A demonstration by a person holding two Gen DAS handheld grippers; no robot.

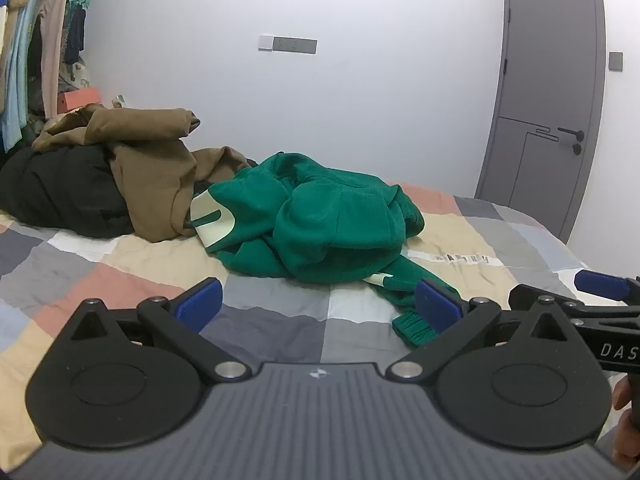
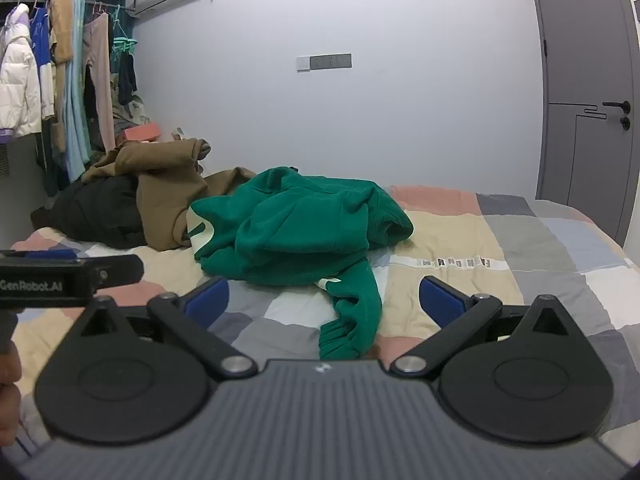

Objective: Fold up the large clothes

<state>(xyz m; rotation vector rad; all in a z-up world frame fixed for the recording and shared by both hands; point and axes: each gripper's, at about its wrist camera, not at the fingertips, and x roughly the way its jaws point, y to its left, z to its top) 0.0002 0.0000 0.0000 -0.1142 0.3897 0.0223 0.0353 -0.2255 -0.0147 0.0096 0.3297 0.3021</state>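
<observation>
Both the left gripper (image 1: 320, 304) and right gripper (image 2: 324, 300) are hovering wide and empty, approaching the crumpled green sweatshirt (image 1: 320, 220), needing its near sleeve (image 2: 352, 312) grasped.

left gripper (image 1: 320, 300) low over patchwork quilt (image 1: 120, 264), blue pads wide apart, nothing between them. green sweatshirt (image 1: 320, 220) crumpled in heap mid-bed, one sleeve trailing toward camera, ribbed cuff (image 1: 412, 326) just beside right-side pad. brown garment (image 1: 160, 168) draped over black garment (image 1: 60, 192) at left, touching green heap. right gripper (image 1: 600, 292) enters from right edge, one blue pad showing. hanging clothes (image 1: 32, 40) far left. grey door (image 1: 552, 100) at right, wall sockets (image 1: 288, 44) on white wall.
</observation>
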